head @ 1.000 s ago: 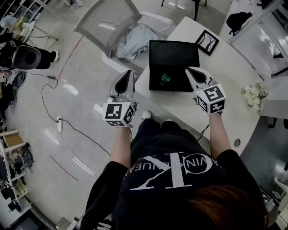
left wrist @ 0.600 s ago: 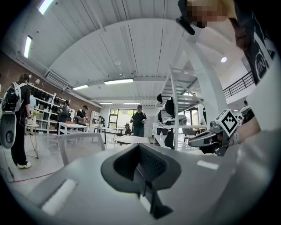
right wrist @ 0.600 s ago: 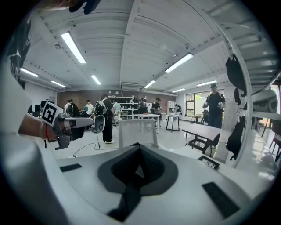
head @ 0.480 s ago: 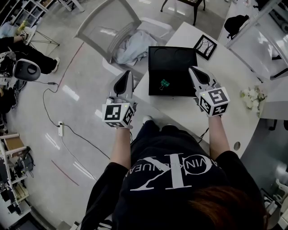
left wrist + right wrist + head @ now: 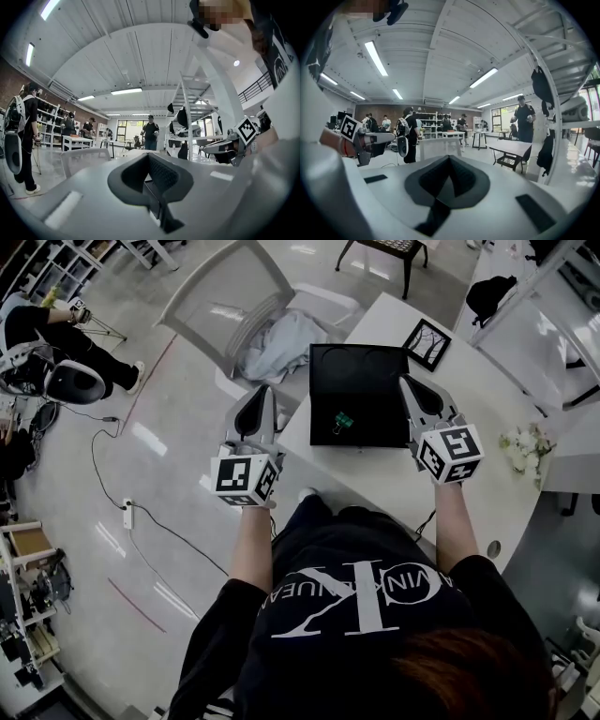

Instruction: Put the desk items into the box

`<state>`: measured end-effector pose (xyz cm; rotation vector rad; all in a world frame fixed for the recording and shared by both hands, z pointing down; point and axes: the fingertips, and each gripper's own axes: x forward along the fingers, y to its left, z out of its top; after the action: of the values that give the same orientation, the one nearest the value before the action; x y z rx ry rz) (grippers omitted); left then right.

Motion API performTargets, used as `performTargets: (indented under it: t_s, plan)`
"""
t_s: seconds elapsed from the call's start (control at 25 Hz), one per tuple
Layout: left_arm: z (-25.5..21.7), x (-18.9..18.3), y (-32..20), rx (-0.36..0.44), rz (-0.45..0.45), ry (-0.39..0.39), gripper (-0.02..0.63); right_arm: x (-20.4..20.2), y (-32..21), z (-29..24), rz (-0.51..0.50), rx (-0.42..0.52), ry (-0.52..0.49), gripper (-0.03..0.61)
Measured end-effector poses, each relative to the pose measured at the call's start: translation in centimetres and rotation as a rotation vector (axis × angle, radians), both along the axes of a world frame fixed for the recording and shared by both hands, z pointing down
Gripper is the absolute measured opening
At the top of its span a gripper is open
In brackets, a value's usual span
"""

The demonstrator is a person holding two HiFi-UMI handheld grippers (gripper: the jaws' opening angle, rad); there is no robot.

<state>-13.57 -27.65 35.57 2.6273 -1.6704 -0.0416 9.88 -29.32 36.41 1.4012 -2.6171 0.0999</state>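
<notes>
My left tool (image 5: 149, 155) has its jaws closed tip to tip with nothing between them. My right tool (image 5: 449, 159) is the same, jaws together and empty. Only the two gripper views show this. Both look level across the room at ceiling lights and standing people, and neither shows the table.

The head view shows the rest. The left tool (image 5: 260, 401) is held over the floor, just off the near left corner of the white table (image 5: 469, 479). The right tool (image 5: 413, 390) is at the right edge of the open black box (image 5: 361, 367) on the table. A green binder clip (image 5: 342, 418) lies inside the box, near its front wall. A small picture frame (image 5: 427, 341) lies beyond the box.
</notes>
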Motion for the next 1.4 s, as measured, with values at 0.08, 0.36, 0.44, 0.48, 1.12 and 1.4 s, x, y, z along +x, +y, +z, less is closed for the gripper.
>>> performTargets:
  t_s: [0.08, 0.36, 0.44, 0.48, 1.12, 1.4]
  plan:
    - [-0.3, 0.0, -0.2, 0.005, -0.002, 0.000, 0.011, 0.1, -0.2, -0.3, 0.006, 0.006, -0.007, 0.014]
    - [-1.0, 0.2, -0.8, 0.024, 0.000, -0.002, 0.011, 0.5, -0.6, -0.9, 0.012, 0.025, -0.017, 0.014]
    - [-1.3, 0.2, -0.9, 0.027, 0.000, -0.003, 0.011, 0.6, -0.7, -1.2, 0.015, 0.028, -0.018, 0.014]
    - [-1.4, 0.2, -1.0, 0.030, -0.001, -0.004, 0.011, 0.6, -0.8, -1.3, 0.016, 0.030, -0.017, 0.014]
    - [-1.9, 0.2, -1.4, 0.043, -0.013, -0.005, 0.011, 0.8, -1.2, -1.7, 0.011, 0.043, -0.021, 0.014]
    - [-1.6, 0.1, -1.2, 0.034, -0.017, -0.005, 0.011, 0.7, -1.1, -1.7, 0.010, 0.042, -0.019, 0.014]
